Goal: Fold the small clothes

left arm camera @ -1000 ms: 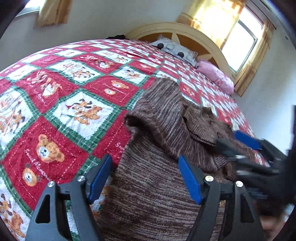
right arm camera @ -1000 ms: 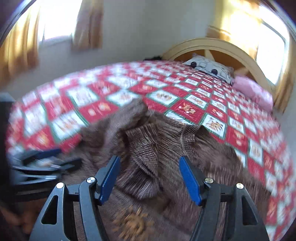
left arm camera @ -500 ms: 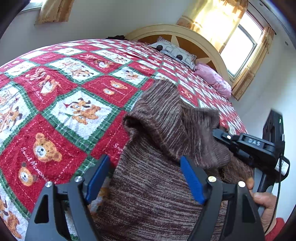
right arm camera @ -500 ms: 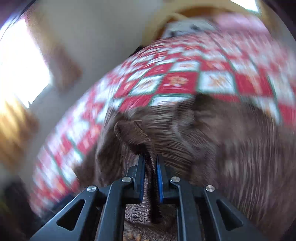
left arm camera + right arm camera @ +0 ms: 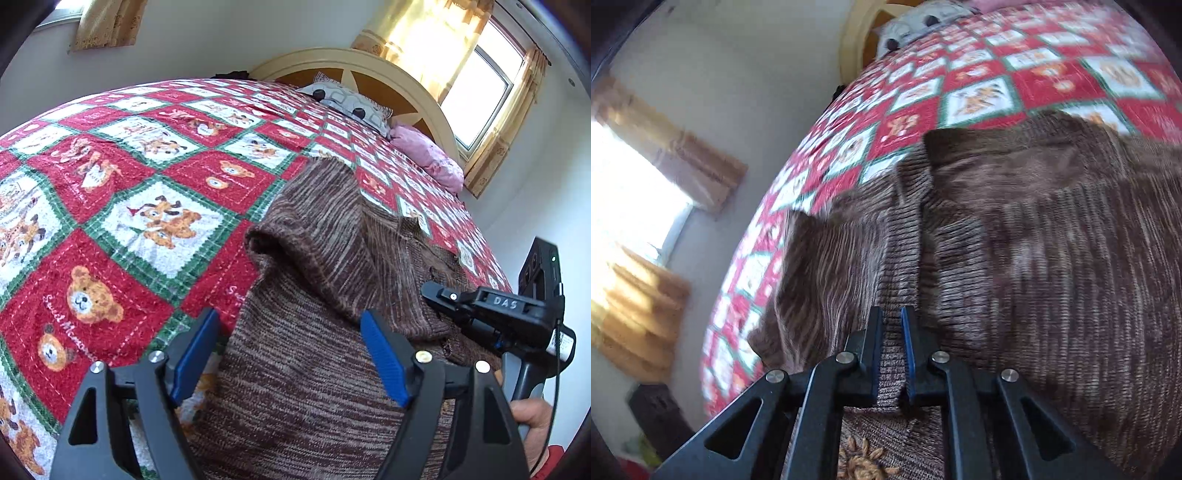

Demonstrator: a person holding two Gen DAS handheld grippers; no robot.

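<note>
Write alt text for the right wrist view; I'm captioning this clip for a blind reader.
The right gripper is shut on a ribbed edge of a brown knit sweater that lies rumpled on a bed. Under it spreads a red, white and green teddy-bear quilt, with a curtained window at the left.

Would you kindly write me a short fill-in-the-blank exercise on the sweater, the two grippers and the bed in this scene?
1. The right gripper is shut on a ribbed band of the brown ____.
2. The left gripper hangs over the knit with its jaws ____.
3. The garment lies on a quilt printed with teddy ____.
4. Beside the patterned pillow at the headboard lies a ____ pillow.

Missing words: sweater; open; bears; pink
</note>
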